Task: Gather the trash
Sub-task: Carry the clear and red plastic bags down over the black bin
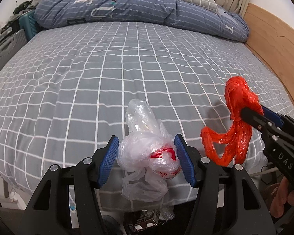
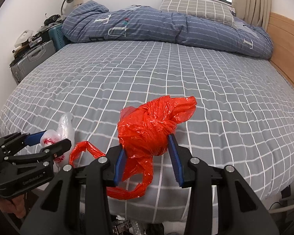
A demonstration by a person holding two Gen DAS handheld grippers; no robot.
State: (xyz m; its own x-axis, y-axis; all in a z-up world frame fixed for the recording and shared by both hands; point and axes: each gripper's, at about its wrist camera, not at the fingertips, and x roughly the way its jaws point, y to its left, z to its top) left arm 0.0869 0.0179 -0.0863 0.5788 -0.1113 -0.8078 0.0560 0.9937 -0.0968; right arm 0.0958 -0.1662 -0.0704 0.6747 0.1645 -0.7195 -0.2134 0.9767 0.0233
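My left gripper (image 1: 146, 157) is shut on a crumpled clear plastic bag (image 1: 147, 154) with red print, held above the near edge of the bed; its blue pads press both sides of the wad. In the right wrist view the same clear bag (image 2: 56, 135) shows at the lower left in the left gripper (image 2: 49, 140). My right gripper (image 2: 147, 156) is shut on a knotted orange plastic bag (image 2: 147, 131), whose loose handles hang below the pads. In the left wrist view the orange bag (image 1: 237, 121) and right gripper (image 1: 250, 111) sit at the right.
A bed with a grey checked sheet (image 2: 166, 74) fills both views. A folded blue duvet (image 2: 147, 27) and a checked pillow (image 2: 196, 7) lie at the far end. A wooden headboard (image 1: 274, 45) runs along the right. Suitcases (image 2: 33, 58) stand at the left. Small clutter (image 1: 145, 221) lies on the floor below.
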